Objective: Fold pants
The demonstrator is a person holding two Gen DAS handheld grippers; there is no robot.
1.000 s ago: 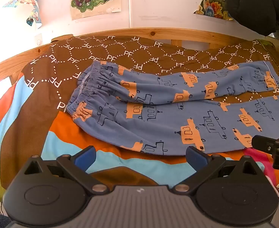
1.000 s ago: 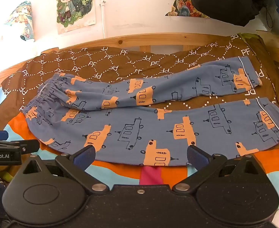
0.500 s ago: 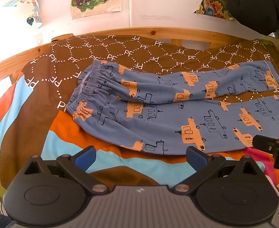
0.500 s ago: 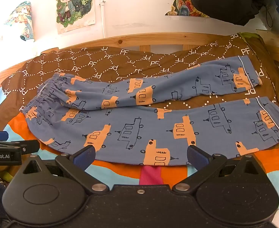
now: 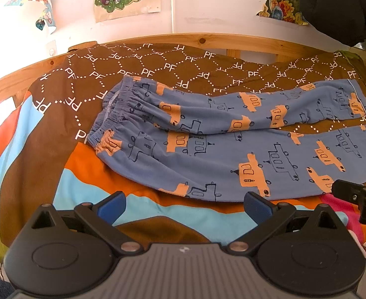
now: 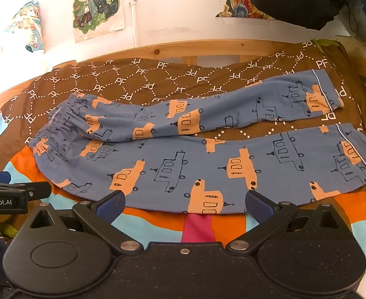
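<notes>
Your left tongs (image 5: 184,205): spread wide, blue fingertips (image 5: 112,205) apart, nothing between them, held low over the bedspread (image 5: 33,149) just short of the pants.

Your right tongs (image 6: 184,205): likewise spread, holding nothing, their tips at the near edge of the pants; they sit to the right of the left tongs, each showing at the other's side.

Pants (image 6: 208,154): blue, printed with orange and outlined vehicles, lying flat straight ahead of both tongs. Waistband (image 5: 115,122) ahead and left of your left tongs; cuffs (image 6: 357,149) ahead and right of your right tongs. The two legs lie apart, the farther one angled away.

Bedspread: brown with white "PF" lettering, orange and blue bands nearer you.

Wooden bed frame (image 6: 208,47): beyond the pants.

Posters (image 6: 98,5): on the wall behind.
</notes>
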